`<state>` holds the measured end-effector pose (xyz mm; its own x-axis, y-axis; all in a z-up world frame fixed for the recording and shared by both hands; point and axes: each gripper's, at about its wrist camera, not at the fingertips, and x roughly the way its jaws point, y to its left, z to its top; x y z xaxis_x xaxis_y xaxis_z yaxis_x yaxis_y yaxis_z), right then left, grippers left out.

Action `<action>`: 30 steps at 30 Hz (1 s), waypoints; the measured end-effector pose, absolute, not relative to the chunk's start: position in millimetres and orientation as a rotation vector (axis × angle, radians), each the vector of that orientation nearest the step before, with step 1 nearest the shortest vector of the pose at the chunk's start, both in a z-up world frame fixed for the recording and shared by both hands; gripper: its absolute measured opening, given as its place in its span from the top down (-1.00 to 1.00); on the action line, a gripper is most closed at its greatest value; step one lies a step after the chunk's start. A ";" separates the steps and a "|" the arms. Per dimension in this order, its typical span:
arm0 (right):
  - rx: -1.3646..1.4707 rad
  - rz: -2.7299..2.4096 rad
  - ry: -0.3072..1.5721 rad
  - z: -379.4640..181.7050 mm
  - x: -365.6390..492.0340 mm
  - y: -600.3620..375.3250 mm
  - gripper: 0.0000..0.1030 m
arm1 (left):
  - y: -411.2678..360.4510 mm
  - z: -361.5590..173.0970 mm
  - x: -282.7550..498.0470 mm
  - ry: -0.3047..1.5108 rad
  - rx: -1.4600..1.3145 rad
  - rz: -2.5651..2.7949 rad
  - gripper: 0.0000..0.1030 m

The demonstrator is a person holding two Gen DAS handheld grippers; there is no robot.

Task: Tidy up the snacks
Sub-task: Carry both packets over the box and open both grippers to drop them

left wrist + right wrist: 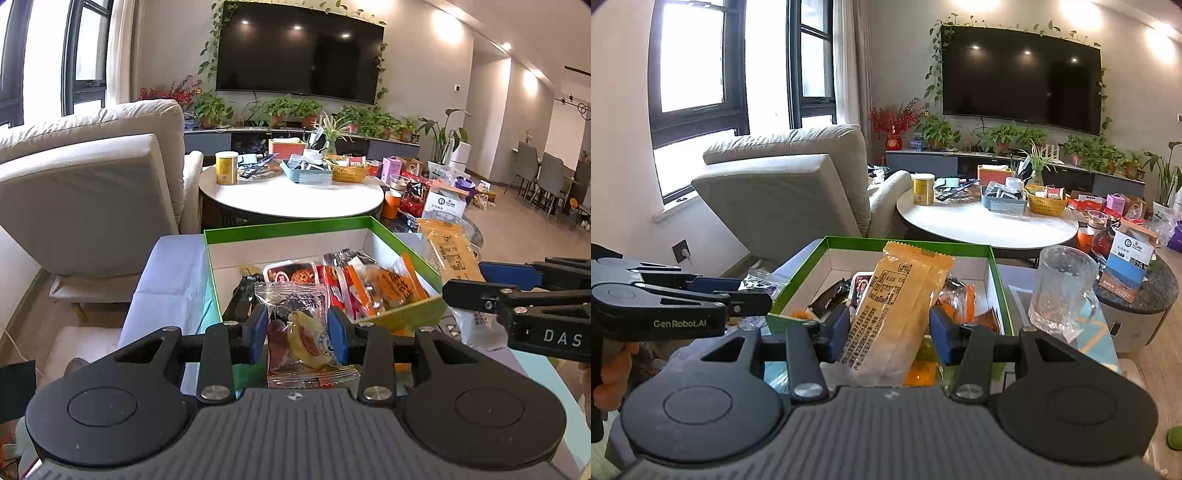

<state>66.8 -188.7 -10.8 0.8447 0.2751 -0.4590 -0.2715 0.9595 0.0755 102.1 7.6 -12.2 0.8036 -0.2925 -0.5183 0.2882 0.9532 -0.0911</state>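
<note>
Step in hand, I'd say: carrying 2 snacks to the green-rimmed white cardboard box (288,227), already partly filled w/ mixed packets and sitting on the pale cloth-covered table (166,280). Next move prob calls for getting each packet over a free spot in the box, then letting go w/o knocking the ribbed clear glass mug (1062,288) just beside the box.

My right gripper (889,328) is part closed, clamping a long yellow-orange plastic snack packet (897,302) upright. My left gripper (297,332) is narrower, pinching a clear plastic bag of dried fruit pieces (301,332), near edge of the box.
</note>
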 end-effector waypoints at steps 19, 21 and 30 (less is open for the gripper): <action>0.091 0.200 0.514 -24.4 142.0 -195.0 0.02 | -12.3 -27.0 168.3 0.592 -0.020 -0.260 0.35; 0.097 0.197 0.517 -24.7 147.9 -194.7 0.02 | -14.3 -27.9 174.6 0.592 -0.014 -0.255 0.35; 0.142 0.097 0.498 -30.4 162.6 -199.5 -0.27 | -17.9 -38.0 199.5 0.624 -0.036 -0.201 0.25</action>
